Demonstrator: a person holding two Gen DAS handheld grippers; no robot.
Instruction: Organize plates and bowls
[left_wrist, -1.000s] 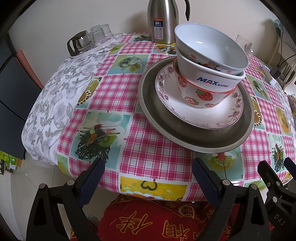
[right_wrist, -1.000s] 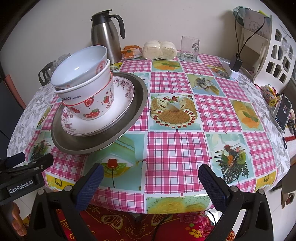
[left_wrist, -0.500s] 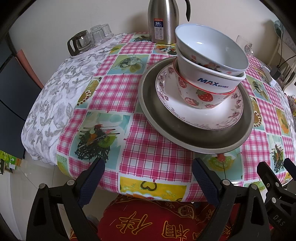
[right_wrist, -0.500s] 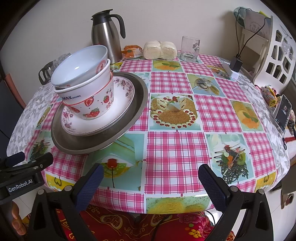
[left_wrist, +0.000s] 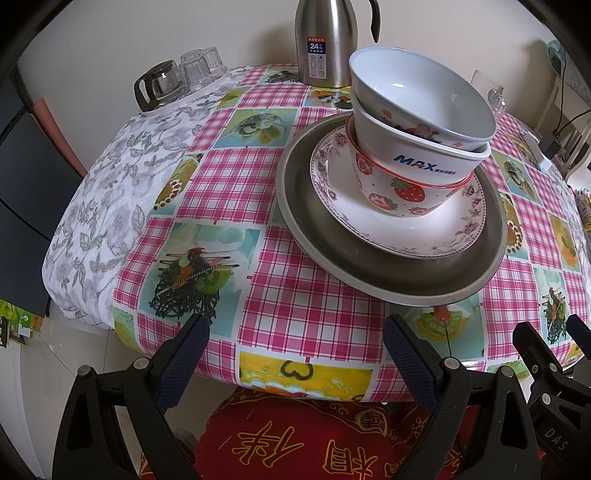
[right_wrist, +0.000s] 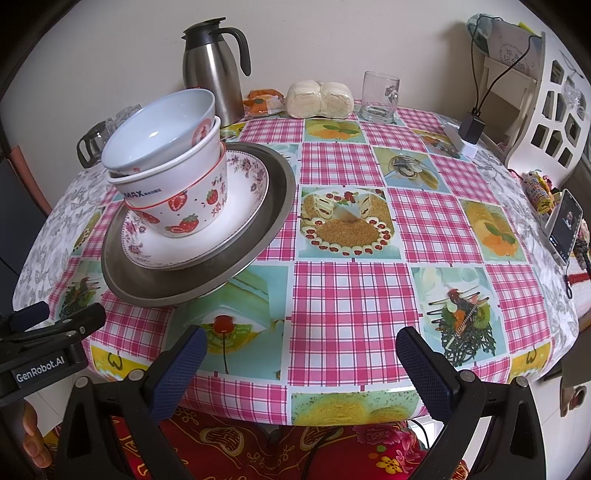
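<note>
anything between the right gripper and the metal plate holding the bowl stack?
Nothing: only bare tablecloth separates the right gripper from the metal plate, as the right wrist view shows.

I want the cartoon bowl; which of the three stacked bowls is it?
The top bowl, pale blue-white inside; below it sit the MAX bowl and the strawberry bowl.

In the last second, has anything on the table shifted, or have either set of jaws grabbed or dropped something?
Nothing visibly changed. The stack of bowls sits on the flowered plate inside the metal dish as before, tilted the same way. The left gripper and right gripper both hang at the near table edge, jaws open and empty. The steel jug and glass mug kept their places.
</note>
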